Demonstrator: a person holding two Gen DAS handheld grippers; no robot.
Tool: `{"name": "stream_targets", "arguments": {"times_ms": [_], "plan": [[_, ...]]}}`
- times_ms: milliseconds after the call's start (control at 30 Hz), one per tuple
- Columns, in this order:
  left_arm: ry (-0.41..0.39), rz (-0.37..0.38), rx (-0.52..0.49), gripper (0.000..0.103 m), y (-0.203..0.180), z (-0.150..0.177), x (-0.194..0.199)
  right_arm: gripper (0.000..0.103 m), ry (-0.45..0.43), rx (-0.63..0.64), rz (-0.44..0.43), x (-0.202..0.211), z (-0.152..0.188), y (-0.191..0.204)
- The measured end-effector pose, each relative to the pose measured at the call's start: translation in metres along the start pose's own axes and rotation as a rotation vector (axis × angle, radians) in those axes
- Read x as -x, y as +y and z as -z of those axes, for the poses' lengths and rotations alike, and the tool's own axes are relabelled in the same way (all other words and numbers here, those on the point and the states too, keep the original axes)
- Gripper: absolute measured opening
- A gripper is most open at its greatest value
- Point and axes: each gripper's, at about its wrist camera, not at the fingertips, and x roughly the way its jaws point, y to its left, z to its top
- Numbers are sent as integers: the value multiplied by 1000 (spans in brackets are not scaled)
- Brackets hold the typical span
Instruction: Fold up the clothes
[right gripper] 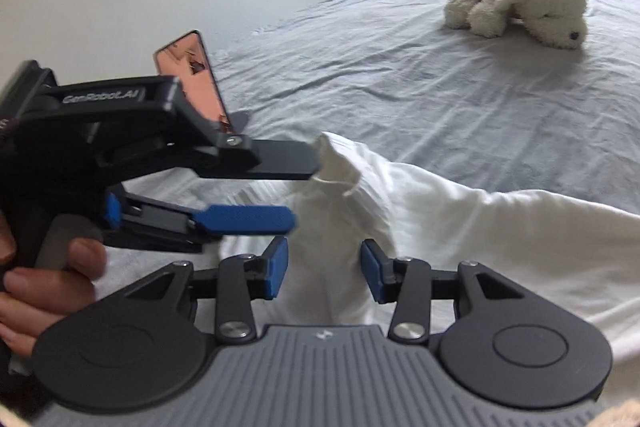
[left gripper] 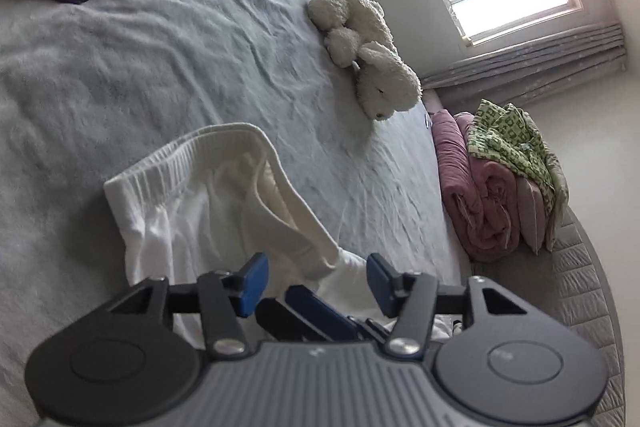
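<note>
- My left gripper [left gripper: 314, 277] has its blue pads spread, with the white elastic-waisted cotton garment [left gripper: 208, 195] lying between them on the pale grey-blue bedsheet [left gripper: 140, 47].
- My right gripper [right gripper: 324, 269] is spread too (white cloth between the pads).
- Further right lies a cream plush toy dog [right gripper: 520, 5].

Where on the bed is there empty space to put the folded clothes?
Bare bed sheet lies between the white garment and the stuffed dog, and across the wide stretch away from the dog. It is crowded at the bed's edge, where the pink blanket and green patterned cloth are piled.
</note>
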Motion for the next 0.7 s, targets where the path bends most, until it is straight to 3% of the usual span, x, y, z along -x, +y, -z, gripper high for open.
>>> {"name": "stream_targets", "arguments": {"times_ms": [167,333,500,700], "plan": [[0,-73,-37,59,-6,10,-10,46,25,11,-71,9,8,11],[-4,-110,-65,59,-11,18,-14,46,37,-12,26,40,24,3],[-12,-95,-109,59,-31,26,-17,46,23,-192,125,77,42,-35],[-69,-196,-188,59,-53,40,-33,46,-7,-371,139,101,59,-69]]}}
